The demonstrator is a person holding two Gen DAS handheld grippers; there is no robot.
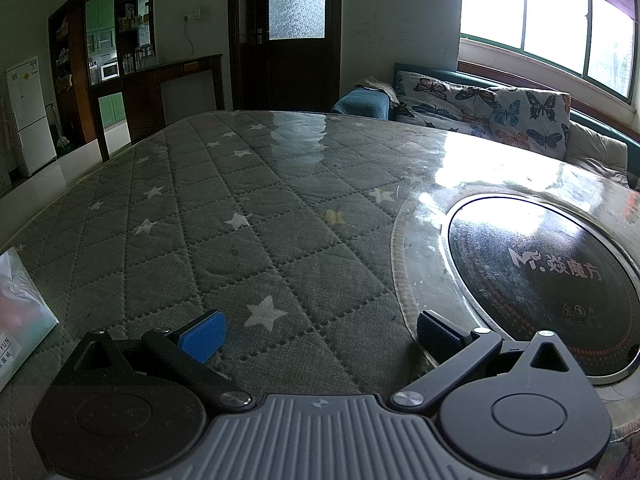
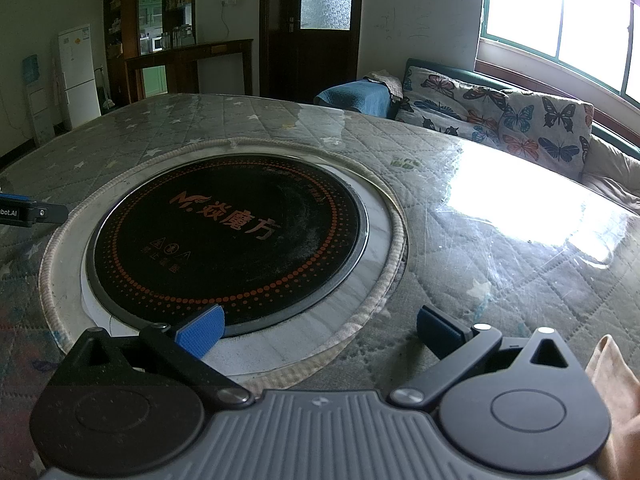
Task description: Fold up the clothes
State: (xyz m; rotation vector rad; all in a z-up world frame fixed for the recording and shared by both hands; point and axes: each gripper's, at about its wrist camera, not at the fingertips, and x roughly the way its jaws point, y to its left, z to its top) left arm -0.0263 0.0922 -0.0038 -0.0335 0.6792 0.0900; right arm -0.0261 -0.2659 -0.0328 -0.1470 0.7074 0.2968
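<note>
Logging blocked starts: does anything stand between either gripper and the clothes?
Nothing visible does. The left gripper faces bare quilted table cover, the right gripper the round cooktop. A tan fabric edge shows beside the right gripper; whether it is the garment is unclear.

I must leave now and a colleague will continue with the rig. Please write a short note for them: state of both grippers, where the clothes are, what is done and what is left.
Left gripper: jaws open, empty, over the quilted table cover.
Right gripper: jaws open, empty, at the near edge of the round cooktop set in the table.
Clothes: only a tan cloth shows, at the right edge of the right wrist view, beside the right gripper; I cannot tell what garment it is. A plastic bag lies at the left of the left wrist view.
Done: nothing folded is in view.
Left: all the folding, probably starting with the tan cloth.
</note>
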